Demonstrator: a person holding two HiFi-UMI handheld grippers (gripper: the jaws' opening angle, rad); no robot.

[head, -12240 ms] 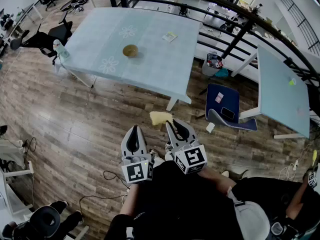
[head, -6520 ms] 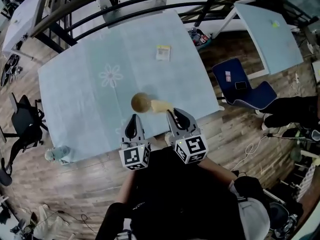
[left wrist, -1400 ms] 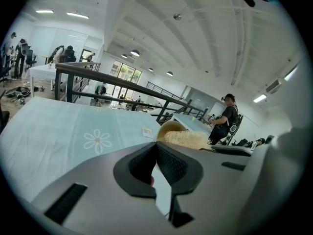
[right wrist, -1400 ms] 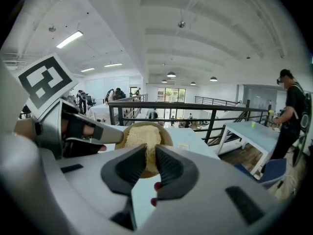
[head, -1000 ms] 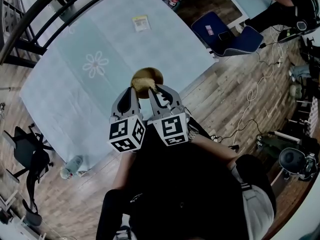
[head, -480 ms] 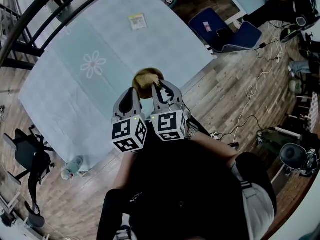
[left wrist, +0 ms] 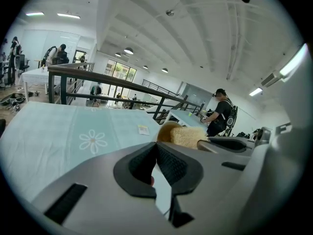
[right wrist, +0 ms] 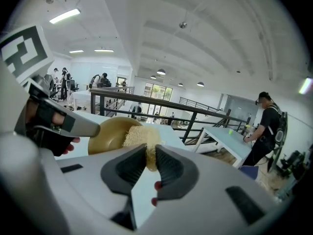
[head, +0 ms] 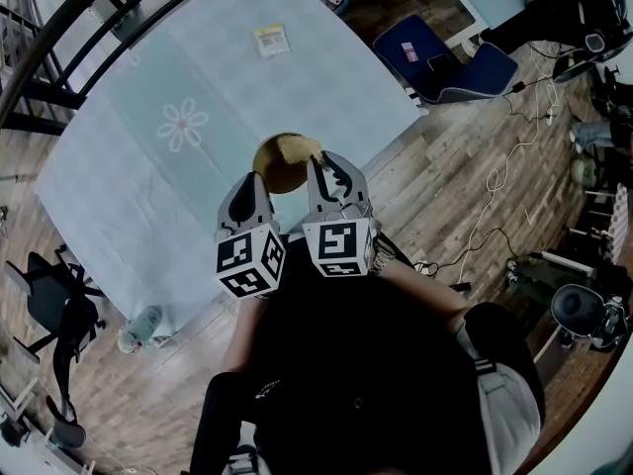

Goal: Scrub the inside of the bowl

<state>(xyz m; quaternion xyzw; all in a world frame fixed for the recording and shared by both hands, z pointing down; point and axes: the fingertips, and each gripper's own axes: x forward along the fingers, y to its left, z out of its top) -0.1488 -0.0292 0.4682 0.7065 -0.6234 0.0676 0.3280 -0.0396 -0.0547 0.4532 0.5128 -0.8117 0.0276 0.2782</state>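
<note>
The tan bowl (head: 269, 163) is at the near edge of the pale blue table (head: 148, 166), tipped so its inside faces the right gripper view (right wrist: 107, 133). My left gripper (head: 253, 178) is shut on the bowl's rim, and its jaws (left wrist: 156, 148) show closed with the bowl (left wrist: 165, 130) just beyond them. My right gripper (head: 321, 161) is shut on a yellow sponge (right wrist: 142, 138). The sponge (head: 298, 148) presses against the bowl's inside. In the left gripper view the sponge (left wrist: 188, 136) sits in front of the bowl.
A small yellow card (head: 269, 40) lies far back on the table. A blue chair (head: 450, 62) stands right of the table, a black office chair (head: 54, 305) at the left. A black railing (right wrist: 161, 106) runs behind. A person (right wrist: 264, 131) stands at the right.
Long ago I walked up to the table with the sponge. In the last second the bowl has tipped up in the left gripper, and the sponge has shifted inside it.
</note>
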